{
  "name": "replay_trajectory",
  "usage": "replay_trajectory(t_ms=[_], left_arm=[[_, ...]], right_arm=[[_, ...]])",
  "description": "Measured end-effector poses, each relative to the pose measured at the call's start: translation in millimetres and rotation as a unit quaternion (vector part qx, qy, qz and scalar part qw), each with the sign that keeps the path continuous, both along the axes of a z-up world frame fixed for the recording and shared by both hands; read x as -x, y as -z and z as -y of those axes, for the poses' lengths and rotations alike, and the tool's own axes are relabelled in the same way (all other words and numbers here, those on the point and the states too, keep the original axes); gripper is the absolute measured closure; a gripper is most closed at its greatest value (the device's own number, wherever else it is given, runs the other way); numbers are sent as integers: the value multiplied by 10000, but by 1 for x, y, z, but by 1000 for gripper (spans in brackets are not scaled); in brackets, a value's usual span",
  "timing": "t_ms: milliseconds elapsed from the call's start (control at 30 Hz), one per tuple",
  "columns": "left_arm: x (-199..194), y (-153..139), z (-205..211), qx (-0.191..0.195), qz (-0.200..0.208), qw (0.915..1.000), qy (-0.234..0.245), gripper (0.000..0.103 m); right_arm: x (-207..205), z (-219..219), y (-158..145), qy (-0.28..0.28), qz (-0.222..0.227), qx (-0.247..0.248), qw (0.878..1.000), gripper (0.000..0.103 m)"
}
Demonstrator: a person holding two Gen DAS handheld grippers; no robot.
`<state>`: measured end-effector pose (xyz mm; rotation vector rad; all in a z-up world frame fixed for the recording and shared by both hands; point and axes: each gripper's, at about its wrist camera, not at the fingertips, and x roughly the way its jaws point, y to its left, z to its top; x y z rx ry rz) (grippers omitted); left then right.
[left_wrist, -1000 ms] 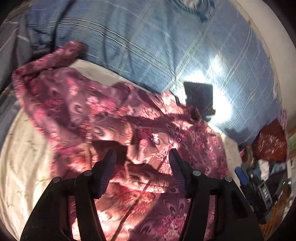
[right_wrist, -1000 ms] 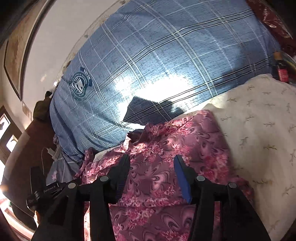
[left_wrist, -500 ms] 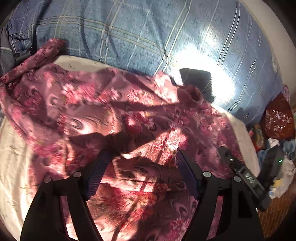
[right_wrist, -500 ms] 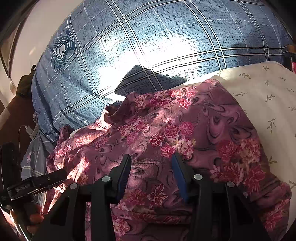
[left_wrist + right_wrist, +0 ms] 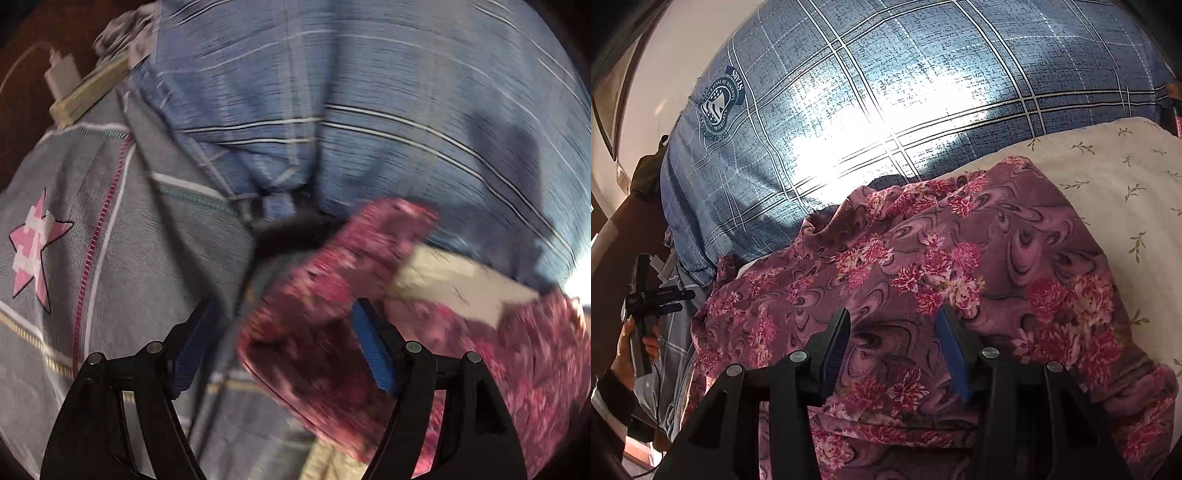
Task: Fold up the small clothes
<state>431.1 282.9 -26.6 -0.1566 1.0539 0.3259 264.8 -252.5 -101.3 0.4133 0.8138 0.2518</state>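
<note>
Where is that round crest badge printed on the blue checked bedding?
In the right wrist view, the crest badge sits at the upper left of the blue checked bedding, near the pale wall, well above the floral garment.

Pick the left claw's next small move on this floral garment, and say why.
Probably lower the left claw and close it on the floral sleeve, to fold it in over the garment body. The claw stands open with the sleeve end between its fingers, and the sleeve sticks out onto the grey star-print cloth. The right claw sits over the body.
</note>
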Motion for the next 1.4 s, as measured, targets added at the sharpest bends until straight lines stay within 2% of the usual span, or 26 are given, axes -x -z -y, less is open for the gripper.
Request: replay_trajectory(t_ms=[67,133,300,367,400,433,467,533,633,867,1033,1100,1167,1267,1333,1400], left_arm=[[-9,9,-18,281,-6,9996,-81,28],[-17,20,-27,631,-41,9980,32,28],[-29,53,-41,1376,-200,9902,129,28],[-29,60,-39,1476,-194,9887,164,30],[-26,60,-37,1490,-62,9886,209,39],[-24,58,-35,1515,56,9881,262,66],[-22,57,-33,1531,86,9878,283,86],[-17,52,-29,1463,137,9888,267,97],[-4,33,-25,1493,359,9877,302,99],[30,-21,12,1915,911,9740,794,99],[57,-49,60,2439,1157,9549,1236,99],[63,-55,78,2762,1253,9428,1387,99],[75,-57,106,3058,1283,9303,1569,99],[91,-39,149,3227,1045,9210,1917,99],[97,-16,177,3238,705,9202,2084,99],[101,9,199,3145,348,9253,2088,98]], right_arm=[[0,0,0,-26,9,-15,10000,49],[-1,0,1,-46,16,-24,10000,47],[-2,-2,1,-77,32,-40,10000,45],[-2,-3,0,-82,36,-43,10000,45],[-3,-3,0,-83,37,-45,9999,45],[-3,-3,0,-85,40,-46,9999,45],[-3,-3,0,-82,39,-46,9999,45],[-3,-2,1,-85,42,-59,9999,44],[-3,-2,1,-88,53,-93,9999,44],[-1,0,1,-81,64,-135,9999,44],[-1,1,1,-82,69,-175,9998,44],[-1,3,1,-84,72,-192,9998,44],[-1,4,1,-86,75,-215,9997,44],[0,5,0,-87,80,-242,9996,44],[0,5,0,-88,83,-266,9996,44],[0,7,0,-88,79,-290,9995,44]])
